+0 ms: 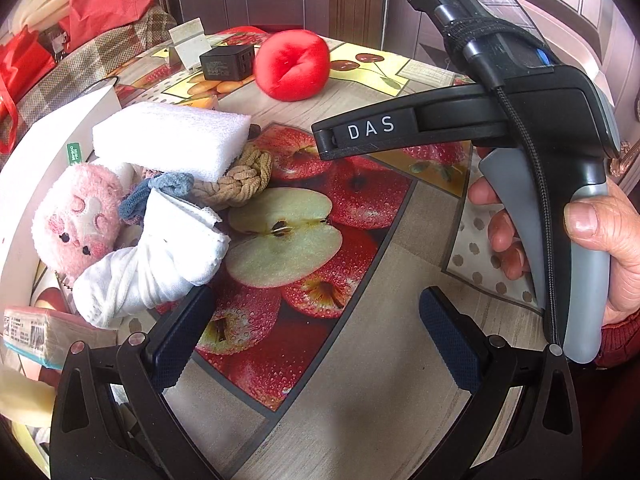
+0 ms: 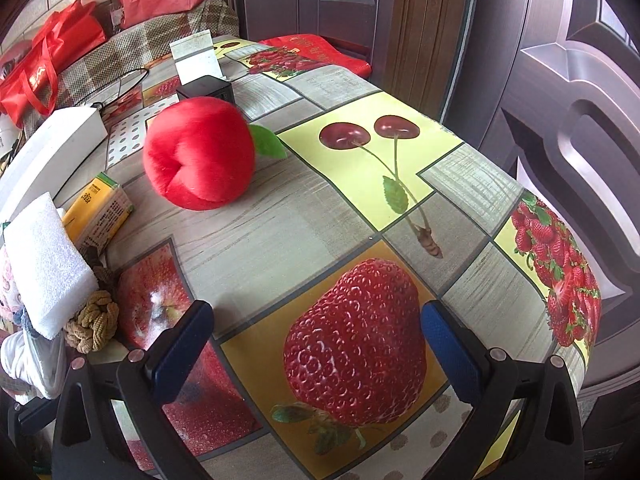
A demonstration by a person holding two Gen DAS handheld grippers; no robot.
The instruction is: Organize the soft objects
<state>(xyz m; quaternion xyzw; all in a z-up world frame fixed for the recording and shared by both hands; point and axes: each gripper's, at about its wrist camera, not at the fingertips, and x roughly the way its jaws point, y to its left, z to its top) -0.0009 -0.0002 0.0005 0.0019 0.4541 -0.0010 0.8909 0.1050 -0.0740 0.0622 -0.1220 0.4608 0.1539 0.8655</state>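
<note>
Left wrist view: our left gripper [image 1: 316, 340] spread, empty, beside pile [image 1: 152, 200].
Right gripper [image 2: 316, 344]: spread, facing lone plush apple [image 2: 200, 152], likely next to join pile.

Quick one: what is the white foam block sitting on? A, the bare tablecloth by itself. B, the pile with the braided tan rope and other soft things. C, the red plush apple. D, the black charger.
B: the white foam block lies atop the pile, overlapping the braided tan rope, far from the red plush apple.
</note>
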